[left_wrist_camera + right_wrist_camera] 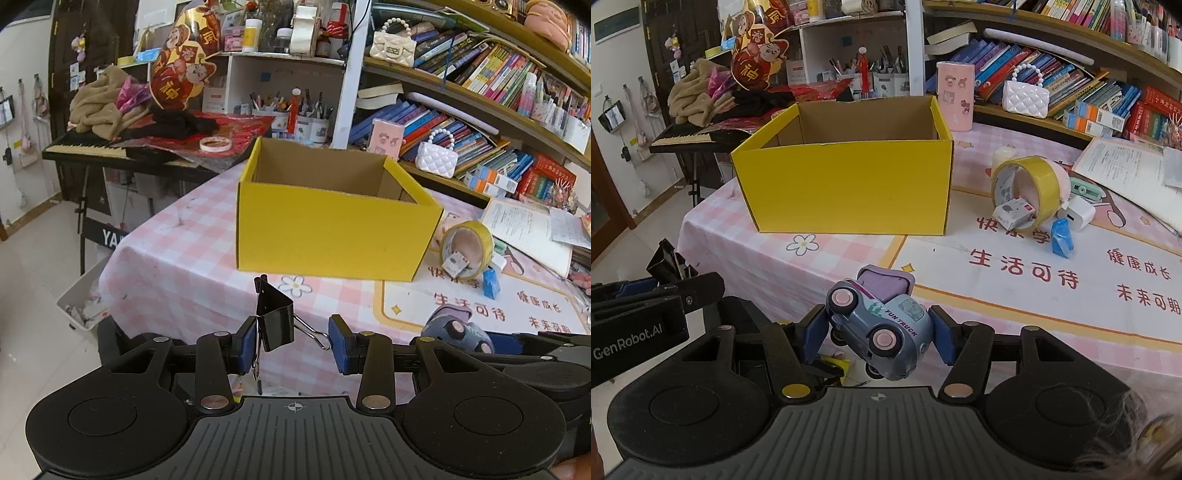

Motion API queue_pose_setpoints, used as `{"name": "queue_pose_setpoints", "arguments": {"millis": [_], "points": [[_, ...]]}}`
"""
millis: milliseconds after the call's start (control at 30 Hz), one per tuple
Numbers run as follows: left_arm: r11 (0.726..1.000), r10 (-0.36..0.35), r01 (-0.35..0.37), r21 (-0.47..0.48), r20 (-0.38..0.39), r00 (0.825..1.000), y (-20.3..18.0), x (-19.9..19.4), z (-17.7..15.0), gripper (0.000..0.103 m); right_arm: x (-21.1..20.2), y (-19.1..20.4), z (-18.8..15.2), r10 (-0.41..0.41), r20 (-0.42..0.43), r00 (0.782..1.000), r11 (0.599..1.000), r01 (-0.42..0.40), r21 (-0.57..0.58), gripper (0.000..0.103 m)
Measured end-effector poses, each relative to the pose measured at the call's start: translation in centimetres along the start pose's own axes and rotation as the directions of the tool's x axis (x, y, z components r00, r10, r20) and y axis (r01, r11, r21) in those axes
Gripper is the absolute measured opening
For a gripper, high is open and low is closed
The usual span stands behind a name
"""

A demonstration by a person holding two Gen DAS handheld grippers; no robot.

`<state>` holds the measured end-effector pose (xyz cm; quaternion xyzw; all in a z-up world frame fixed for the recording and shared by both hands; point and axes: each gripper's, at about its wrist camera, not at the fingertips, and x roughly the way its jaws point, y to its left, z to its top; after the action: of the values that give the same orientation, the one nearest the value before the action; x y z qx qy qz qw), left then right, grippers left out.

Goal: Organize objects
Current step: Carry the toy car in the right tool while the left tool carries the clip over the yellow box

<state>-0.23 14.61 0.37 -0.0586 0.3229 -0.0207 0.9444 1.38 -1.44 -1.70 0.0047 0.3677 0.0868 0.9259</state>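
Observation:
An open yellow cardboard box (332,229) (846,188) stands on the pink checked tablecloth. My left gripper (293,345) holds a black binder clip (275,319) between its blue pads, its wire handles pressed by the pads, in front of the box. My right gripper (877,338) is shut on a grey-blue toy truck (882,326) with pink wheels, tilted, near the table's front edge. The left gripper with the clip (666,264) also shows at the left of the right wrist view.
A yellow tape roll (1028,188) with a small white box inside lies right of the yellow box, beside a white charger (1078,214) and a blue packet (1062,238). Papers (1130,173), bookshelves and a keyboard (687,138) surround the table.

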Motion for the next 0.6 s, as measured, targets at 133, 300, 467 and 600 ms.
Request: {"name": "queue_pose_setpoints", "arguments": {"millis": [133, 300, 467, 600], "points": [[1.0, -0.017, 0.017, 0.006, 0.046, 0.999, 0.0, 0.3, 2.3, 0.039, 0.2, -0.1, 1.9, 0.005, 0.043, 0.999, 1.0, -0.005, -0.002, 0.057], [0.999, -0.033, 0.033, 0.001, 0.133, 0.991, 0.0, 1.1, 6.9, 0.039, 0.8, -0.5, 6.8, 0.026, 0.157, 0.987, 1.0, -0.025, -0.007, 0.057], [0.999, -0.025, 0.021, 0.025, 0.19, 0.982, -0.6, 3.4, 10.9, 0.039, 2.6, -0.9, 11.4, 0.038, 0.241, 0.97, 0.998, -0.024, -0.061, 0.057], [0.999, -0.015, 0.009, 0.034, 0.186, 0.982, -1.1, 6.5, 13.1, 0.039, 5.4, -1.1, 14.6, 0.054, 0.264, 0.963, 0.991, -0.019, -0.132, 0.057]]}}
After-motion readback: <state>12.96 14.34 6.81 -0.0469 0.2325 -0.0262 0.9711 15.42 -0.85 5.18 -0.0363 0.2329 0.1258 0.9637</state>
